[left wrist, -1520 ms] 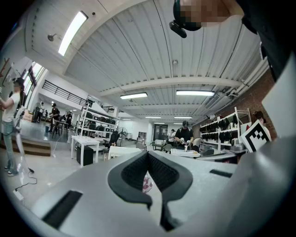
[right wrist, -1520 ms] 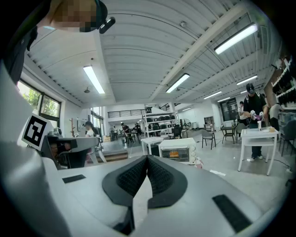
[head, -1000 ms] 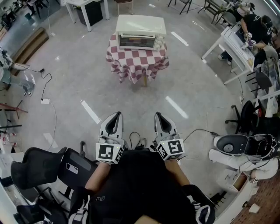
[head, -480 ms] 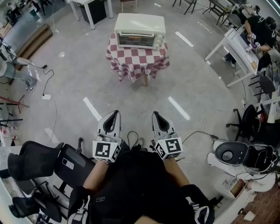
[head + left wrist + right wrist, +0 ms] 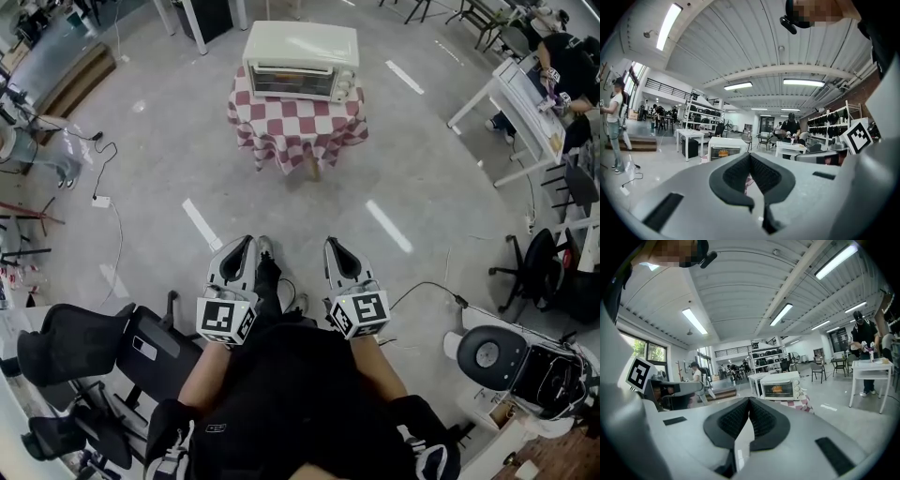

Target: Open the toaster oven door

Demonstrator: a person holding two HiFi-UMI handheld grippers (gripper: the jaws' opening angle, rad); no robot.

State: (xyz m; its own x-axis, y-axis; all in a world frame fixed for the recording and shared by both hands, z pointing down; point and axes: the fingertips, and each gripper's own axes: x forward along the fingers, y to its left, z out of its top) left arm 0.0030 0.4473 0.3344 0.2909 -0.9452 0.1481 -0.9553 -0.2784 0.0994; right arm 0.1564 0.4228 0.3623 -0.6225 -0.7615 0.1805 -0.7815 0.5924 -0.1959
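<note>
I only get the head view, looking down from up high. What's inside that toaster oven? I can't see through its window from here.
Observer: In the right gripper view the toaster oven has something orange behind its glass. I can't tell what it is.
Operator: Are the pinchers holding anything?
Observer: No. The right gripper has its jaws together with nothing between them, and so does the left gripper.
Operator: What's up above us?
Observer: Long strip lights, switched on, run along a pale ribbed ceiling.
</note>
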